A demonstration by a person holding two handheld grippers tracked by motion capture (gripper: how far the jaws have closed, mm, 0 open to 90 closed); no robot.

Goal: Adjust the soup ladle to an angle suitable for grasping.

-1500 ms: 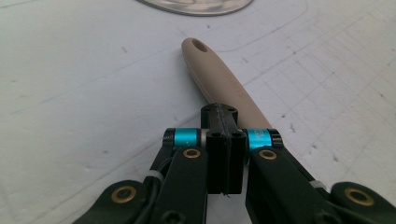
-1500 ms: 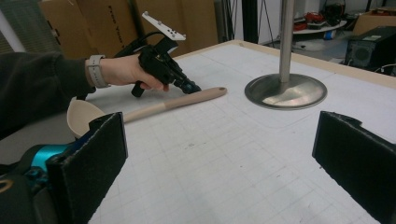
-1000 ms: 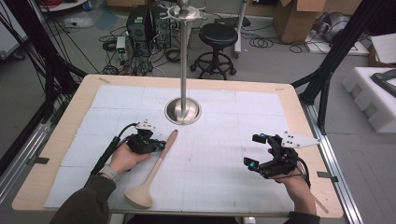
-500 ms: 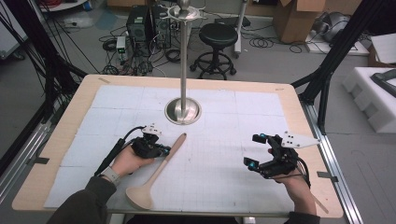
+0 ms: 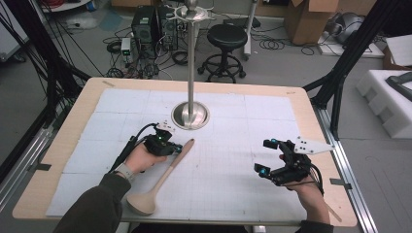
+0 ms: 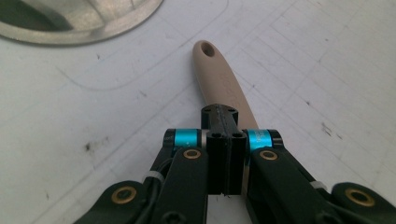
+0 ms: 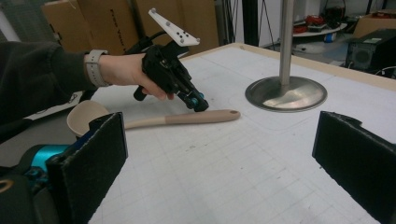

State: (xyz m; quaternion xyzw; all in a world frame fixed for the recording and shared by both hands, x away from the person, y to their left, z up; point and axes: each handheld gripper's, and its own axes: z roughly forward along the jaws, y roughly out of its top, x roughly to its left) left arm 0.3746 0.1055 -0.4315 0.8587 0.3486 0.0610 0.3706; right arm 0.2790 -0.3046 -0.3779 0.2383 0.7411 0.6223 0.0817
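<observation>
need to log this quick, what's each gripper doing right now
left gripper: shut, empty, tips over the beige ladle handle
right gripper: open, holding nothing

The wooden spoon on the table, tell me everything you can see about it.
The spoon is pale beige, wood-like, with a long slim handle ending in a small hanging hole and a round bowl at the near end. It lies flat on the white gridded mat, handle angled toward the metal stand base, not touching it. The left claw, jaws shut, sits over the handle; contact is unclear.
</observation>
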